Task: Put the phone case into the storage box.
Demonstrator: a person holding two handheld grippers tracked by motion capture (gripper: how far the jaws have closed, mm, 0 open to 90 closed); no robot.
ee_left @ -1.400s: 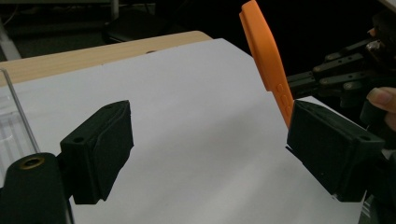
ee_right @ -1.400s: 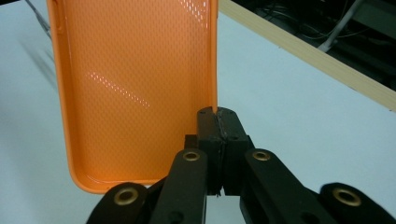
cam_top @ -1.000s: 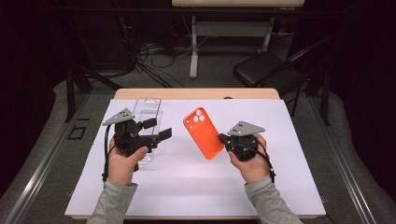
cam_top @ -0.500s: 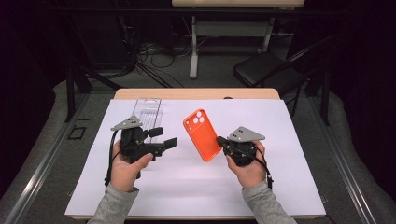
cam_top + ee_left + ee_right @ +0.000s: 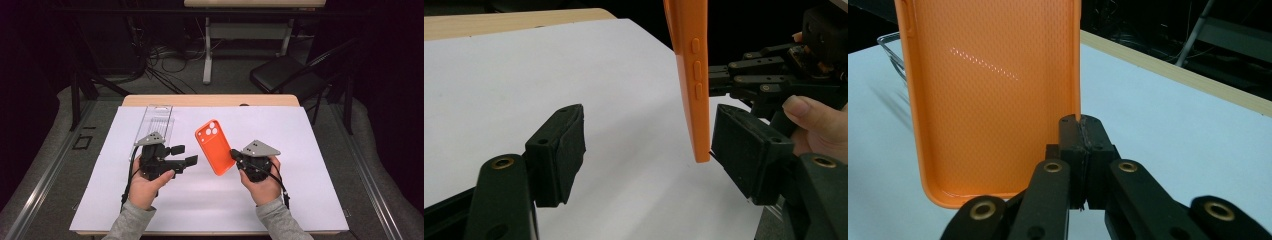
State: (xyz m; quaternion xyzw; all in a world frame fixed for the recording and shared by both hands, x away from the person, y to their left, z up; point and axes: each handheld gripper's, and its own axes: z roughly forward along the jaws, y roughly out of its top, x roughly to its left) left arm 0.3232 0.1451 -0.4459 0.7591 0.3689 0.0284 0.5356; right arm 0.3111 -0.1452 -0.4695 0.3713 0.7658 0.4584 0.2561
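Pinching one long edge of the orange phone case (image 5: 214,146), the right hand-held gripper (image 5: 235,156) lifts it (light, probably flexible); the left hand-held gripper (image 5: 186,156), spread, could take the opposite edge.

Orange phone case (image 5: 215,146) with a dotted inner texture — black grippers — white table cover (image 5: 310,145).

Left claw (image 5: 186,156) gapes wide beside the orange phone case (image 5: 215,146); right claw (image 5: 233,154) clamps the case's edge, both hand-held.
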